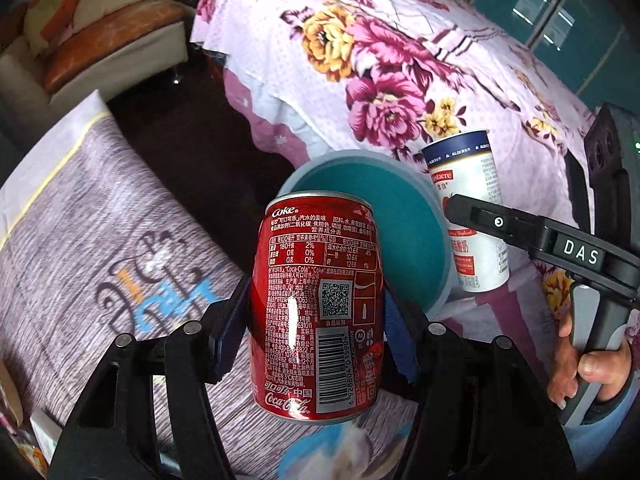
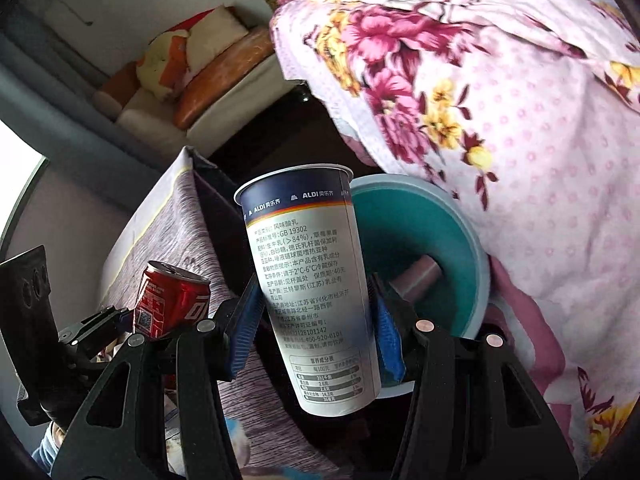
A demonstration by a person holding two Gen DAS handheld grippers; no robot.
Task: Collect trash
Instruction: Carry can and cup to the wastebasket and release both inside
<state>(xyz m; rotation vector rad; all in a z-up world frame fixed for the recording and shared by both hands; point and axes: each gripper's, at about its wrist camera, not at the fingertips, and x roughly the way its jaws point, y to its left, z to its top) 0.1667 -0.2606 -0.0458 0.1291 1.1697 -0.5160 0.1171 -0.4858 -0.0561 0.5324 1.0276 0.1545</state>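
Observation:
My left gripper (image 1: 316,316) is shut on a red Coke can (image 1: 316,312) and holds it in the air just in front of the teal bin (image 1: 404,208). My right gripper (image 2: 318,320) is shut on a white ALDI yoghurt cup (image 2: 312,280), held upright beside the bin (image 2: 468,264). The cup (image 1: 472,216) and the right gripper (image 1: 472,210) also show at the right of the left wrist view. The can (image 2: 172,300) and the left gripper (image 2: 132,326) show at the lower left of the right wrist view. A brownish tube-like item (image 2: 416,280) lies inside the bin.
A bed with a floral pink cover (image 1: 400,60) stands behind and right of the bin. A low table with a grey wood-print cloth (image 1: 100,248) is at the left. A sofa with cushions (image 1: 80,40) stands at the far left across dark floor (image 1: 188,132).

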